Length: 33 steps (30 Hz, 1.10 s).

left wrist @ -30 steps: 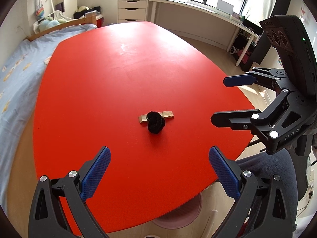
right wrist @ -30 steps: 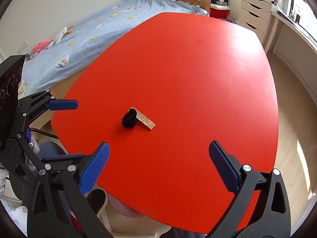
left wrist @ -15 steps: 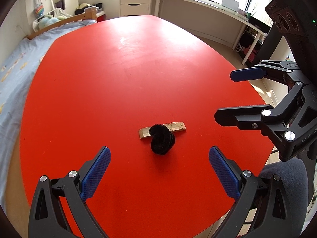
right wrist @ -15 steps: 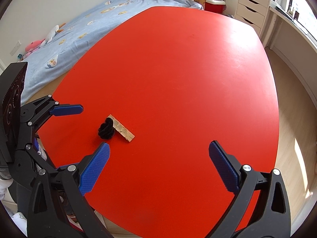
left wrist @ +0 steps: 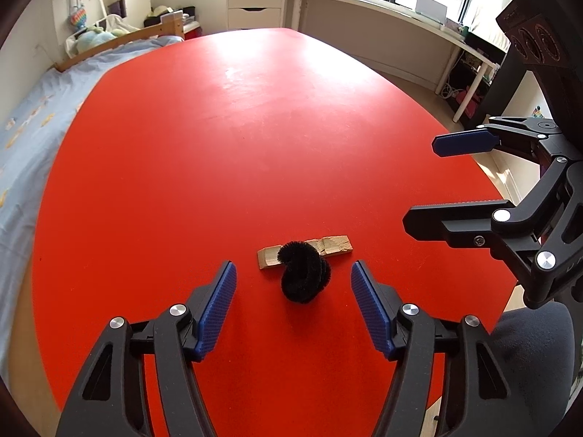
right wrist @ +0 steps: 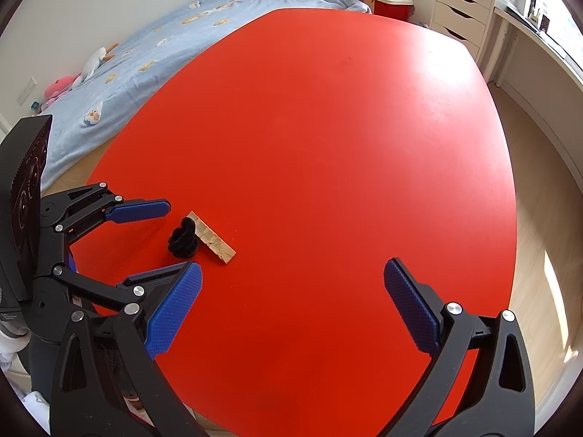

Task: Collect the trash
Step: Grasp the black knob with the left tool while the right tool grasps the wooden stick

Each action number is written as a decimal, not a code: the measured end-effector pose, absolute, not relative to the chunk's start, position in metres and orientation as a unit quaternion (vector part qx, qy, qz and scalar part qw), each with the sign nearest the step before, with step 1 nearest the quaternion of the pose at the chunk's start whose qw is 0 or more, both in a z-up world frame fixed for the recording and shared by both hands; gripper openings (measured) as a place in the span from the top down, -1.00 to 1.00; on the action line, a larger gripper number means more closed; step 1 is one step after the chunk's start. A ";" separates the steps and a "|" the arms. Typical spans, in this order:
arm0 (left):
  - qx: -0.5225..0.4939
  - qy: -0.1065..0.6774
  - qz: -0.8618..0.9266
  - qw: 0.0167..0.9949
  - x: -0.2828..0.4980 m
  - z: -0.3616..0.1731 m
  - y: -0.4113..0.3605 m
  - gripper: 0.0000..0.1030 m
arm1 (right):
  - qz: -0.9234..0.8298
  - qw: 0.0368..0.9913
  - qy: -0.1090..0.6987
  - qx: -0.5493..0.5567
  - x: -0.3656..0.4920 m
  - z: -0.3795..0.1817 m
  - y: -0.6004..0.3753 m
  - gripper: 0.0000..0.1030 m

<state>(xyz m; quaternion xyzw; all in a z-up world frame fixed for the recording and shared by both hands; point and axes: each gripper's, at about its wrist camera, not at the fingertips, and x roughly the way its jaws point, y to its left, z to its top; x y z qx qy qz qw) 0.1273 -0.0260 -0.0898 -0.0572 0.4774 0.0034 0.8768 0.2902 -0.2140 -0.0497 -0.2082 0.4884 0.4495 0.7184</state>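
Left claw (left wrist: 293,296) is angled down over the near part of the red worktop (left wrist: 218,138). Its jaws have just been closing and now stand about half apart, not touching anything. The black fuzzy coil (left wrist: 304,276) sits between the two blue pads, slightly ahead of them, with a clear gap on each side. So: released, nothing gripped.

The coil lies on the worktop, draped over a small wooden strip (left wrist: 333,245). The strip lies flat, its two ends sticking out left and right from under the coil. Both items touch each other. In my right wrist view, the same pair sits at lower left: coil (right wrist: 183,238) against the near-left end of the strip (right wrist: 215,238), which runs diagonally toward the lower right.

Right claw (right wrist: 293,307) is wide open over bare red surface, nothing between its pads. It is near the trash but off to one side. From the left wrist view I see the right claw (left wrist: 433,182) at the right edge of the worktop, jaws spread, pointing in toward the centre. From the right wrist view the left claw (right wrist: 178,238) brackets the coil, one pad above it and one below in the picture.

Behind the worktop: bed with light blue sheet (right wrist: 153,58), white drawer unit (left wrist: 255,3), long white desk under the window (left wrist: 382,14).
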 end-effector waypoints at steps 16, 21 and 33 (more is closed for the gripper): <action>-0.063 0.480 0.007 0.875 0.121 -0.086 -0.014 0.57 | 0.469 0.702 0.483 -0.231 0.280 -0.060 -0.196 -0.91; -0.071 0.476 0.020 0.876 0.117 -0.082 -0.003 0.57 | 0.490 0.689 0.468 -0.256 0.269 -0.066 -0.186 -0.91; -0.084 0.474 0.037 0.876 0.110 -0.078 0.009 0.57 | 0.513 0.671 0.448 -0.292 0.251 -0.078 -0.161 -0.14</action>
